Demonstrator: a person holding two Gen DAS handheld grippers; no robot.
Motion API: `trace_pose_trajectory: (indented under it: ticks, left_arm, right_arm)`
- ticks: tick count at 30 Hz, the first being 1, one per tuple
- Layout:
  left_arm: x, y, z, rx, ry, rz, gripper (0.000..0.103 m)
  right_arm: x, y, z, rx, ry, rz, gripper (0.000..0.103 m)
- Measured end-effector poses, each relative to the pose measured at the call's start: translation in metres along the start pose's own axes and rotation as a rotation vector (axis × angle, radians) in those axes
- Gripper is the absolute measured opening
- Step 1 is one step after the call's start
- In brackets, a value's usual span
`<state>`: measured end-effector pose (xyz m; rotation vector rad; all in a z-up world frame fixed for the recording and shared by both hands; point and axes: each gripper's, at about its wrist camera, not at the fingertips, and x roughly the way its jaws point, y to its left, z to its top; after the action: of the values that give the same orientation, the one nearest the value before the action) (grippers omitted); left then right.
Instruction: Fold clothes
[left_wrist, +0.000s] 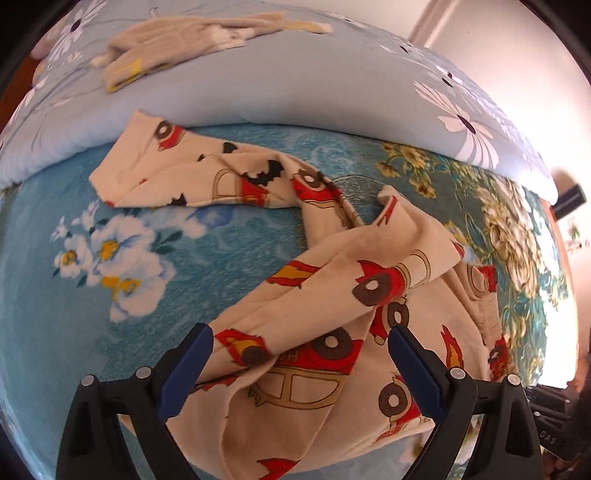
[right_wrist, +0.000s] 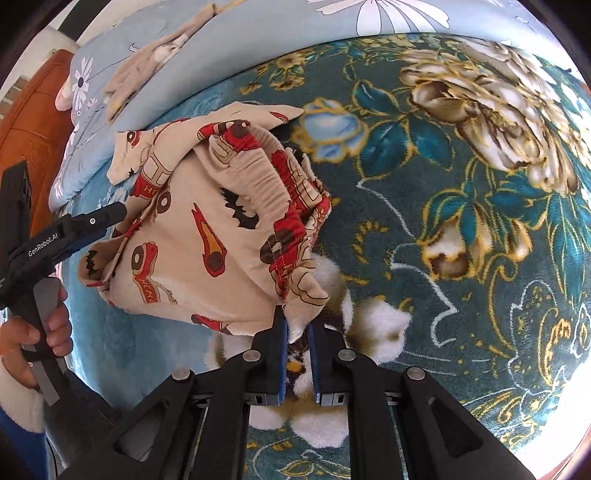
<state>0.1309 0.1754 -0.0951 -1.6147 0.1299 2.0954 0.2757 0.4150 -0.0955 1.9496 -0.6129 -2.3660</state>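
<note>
Pinching only the waistband corner of the printed trousers (right_wrist: 207, 236), the clenched right claw (right_wrist: 297, 328) risks slippage; left claw (left_wrist: 299, 354) gapes released.

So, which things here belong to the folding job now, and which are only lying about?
In the job:
- car-print pants, waistband pinched by the right gripper
- left gripper, open over the pants

Lying about:
- beige garment on the light blue quilt
- floral blanket underneath
</note>
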Motion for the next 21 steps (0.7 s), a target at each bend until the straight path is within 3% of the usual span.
trace_pose_trajectory:
  ticks: [1, 6, 8, 11, 16, 21]
  left_arm:
    - [0.003, -0.005, 0.003, 0.012, 0.007, 0.015, 0.095]
    - [0.013, -0.016, 0.012, -0.003, 0.040, 0.020, 0.065]
    - [0.017, -0.018, 0.010, 0.002, 0.044, 0.021, 0.043]
    - [0.013, -0.017, 0.008, -0.004, 0.011, 0.015, 0.018]
    - [-0.018, 0.033, 0.011, -0.181, -0.094, -0.030, 0.012]
    - [-0.072, 0.143, -0.009, -0.485, -0.218, 0.016, 0.006]
  right_arm:
    - [0.001, 0.001, 0.000, -0.003, 0.008, -0.005, 0.011]
    - [0.003, 0.004, -0.004, -0.008, 0.040, -0.005, 0.011]
    - [0.000, 0.004, -0.006, -0.011, 0.039, -0.006, 0.011]
    - [-0.004, 0.004, -0.007, -0.010, 0.039, -0.006, 0.011]
    - [0.001, 0.002, -0.008, -0.001, 0.045, -0.006, 0.012]
    - [0.005, 0.006, -0.012, -0.015, 0.062, -0.017, 0.012]
